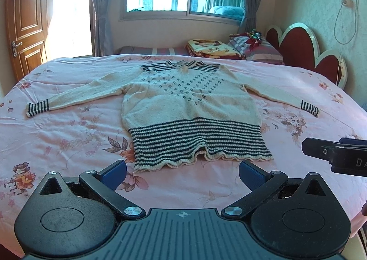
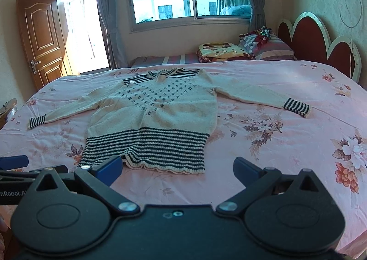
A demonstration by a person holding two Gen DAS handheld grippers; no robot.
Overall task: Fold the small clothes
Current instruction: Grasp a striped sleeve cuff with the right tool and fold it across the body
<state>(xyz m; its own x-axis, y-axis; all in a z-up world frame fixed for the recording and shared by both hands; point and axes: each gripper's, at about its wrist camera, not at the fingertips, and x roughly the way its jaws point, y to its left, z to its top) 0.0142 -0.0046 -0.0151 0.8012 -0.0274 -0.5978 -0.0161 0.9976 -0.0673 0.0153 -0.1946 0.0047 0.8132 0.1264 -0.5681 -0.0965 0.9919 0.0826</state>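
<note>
One cream knitted sweater lying flat mid-bed, sleeves spread, both tongs, left and right, released and empty near its striped hem; risk: loose knit stretching or bunching if pinched unevenly

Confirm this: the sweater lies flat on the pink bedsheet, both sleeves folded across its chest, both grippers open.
Not quite. The sweater does lie flat on the pink bedsheet, and the left gripper and right gripper are open, but both sleeves are spread outward, as the left wrist view shows.
</note>
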